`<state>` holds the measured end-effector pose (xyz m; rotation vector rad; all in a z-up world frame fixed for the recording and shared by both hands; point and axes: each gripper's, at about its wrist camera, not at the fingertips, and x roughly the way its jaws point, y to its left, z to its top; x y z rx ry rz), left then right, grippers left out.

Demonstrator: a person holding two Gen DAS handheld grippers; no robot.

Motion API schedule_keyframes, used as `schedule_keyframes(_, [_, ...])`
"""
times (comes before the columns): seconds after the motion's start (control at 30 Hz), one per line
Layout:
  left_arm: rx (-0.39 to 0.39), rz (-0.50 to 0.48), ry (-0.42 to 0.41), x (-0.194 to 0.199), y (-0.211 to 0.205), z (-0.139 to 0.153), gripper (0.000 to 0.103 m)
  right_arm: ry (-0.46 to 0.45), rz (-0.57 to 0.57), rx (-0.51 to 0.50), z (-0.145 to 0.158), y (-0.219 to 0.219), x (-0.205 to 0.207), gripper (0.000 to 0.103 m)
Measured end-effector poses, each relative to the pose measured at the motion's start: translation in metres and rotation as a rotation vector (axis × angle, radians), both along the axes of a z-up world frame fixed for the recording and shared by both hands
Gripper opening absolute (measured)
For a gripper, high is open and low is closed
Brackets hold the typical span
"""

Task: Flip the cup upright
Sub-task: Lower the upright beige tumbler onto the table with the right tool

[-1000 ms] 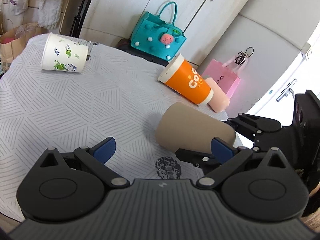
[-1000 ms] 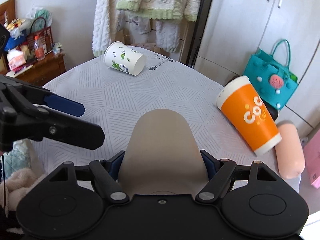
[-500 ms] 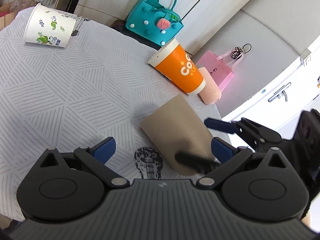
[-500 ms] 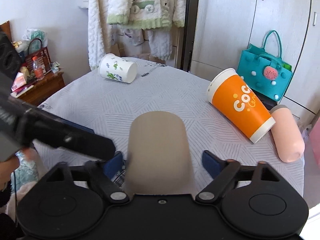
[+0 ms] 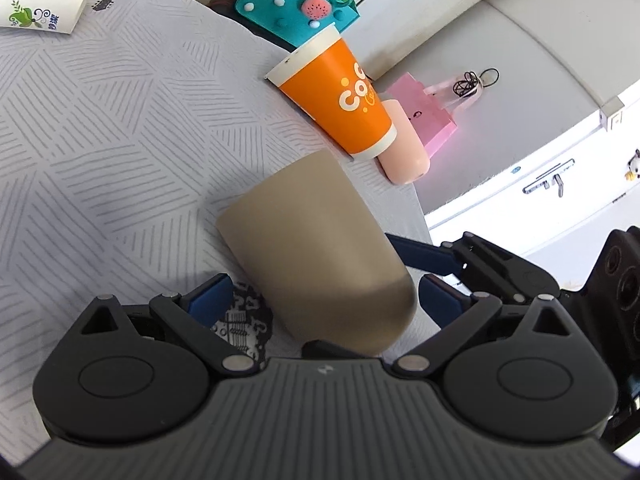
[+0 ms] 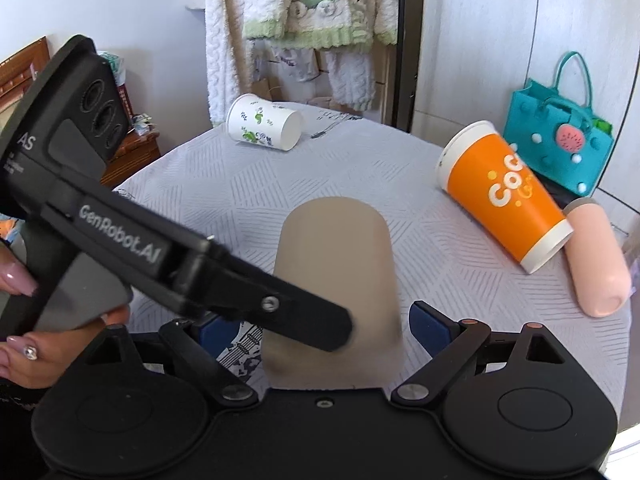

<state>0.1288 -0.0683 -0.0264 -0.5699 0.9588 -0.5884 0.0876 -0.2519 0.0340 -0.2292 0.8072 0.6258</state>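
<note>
A plain tan cup point(image 5: 320, 248) lies on its side near the front edge of the round grey-patterned table point(image 5: 100, 140); it also shows in the right wrist view point(image 6: 336, 280). My left gripper point(image 5: 324, 296) is open, with the cup's near end between its blue pads. My right gripper point(image 6: 320, 328) is open around the cup's near end with gaps on both sides. One left finger point(image 6: 280, 308) crosses in front of the cup in the right wrist view. The right gripper's fingers point(image 5: 432, 258) show beside the cup in the left wrist view.
An orange cup point(image 6: 508, 200) lies on its side at the right, next to a pink bottle point(image 6: 596, 260) at the table edge. A white leaf-printed cup point(image 6: 264, 126) lies at the far side. A teal bag point(image 6: 560, 136) and cupboards stand behind.
My right gripper has opened and let go of the tan cup. My left gripper has moved in, and the cup's end now sits between its pads.
</note>
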Motion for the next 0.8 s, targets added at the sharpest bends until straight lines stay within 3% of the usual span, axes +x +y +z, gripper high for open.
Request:
schedule_keyframes(0.17, [-0.001, 0.016, -0.018, 0.003, -0.005, 0.000, 0.096, 0.027, 0.002, 0.022, -0.005, -0.004, 0.012, 0.094])
schedule_keyframes(0.37, [-0.064, 0.032, 0.012, 0.006, -0.003, -0.011, 0.095, 0.070, 0.018, 0.054, -0.012, -0.008, 0.022, 0.093])
schedule_keyframes(0.47, [-0.071, 0.038, 0.000, 0.006, -0.003, -0.012, 0.094, 0.097, 0.015, 0.082, -0.014, -0.011, 0.024, 0.083])
schedule_keyframes(0.73, [-0.027, 0.024, -0.104, -0.003, -0.003, -0.005, 0.092, 0.064, 0.020, 0.108, -0.013, -0.014, 0.019, 0.083])
schedule_keyframes(0.8, [0.006, 0.027, -0.153, -0.006, -0.002, 0.001, 0.088, 0.051, 0.025, 0.118, -0.013, -0.014, 0.020, 0.083])
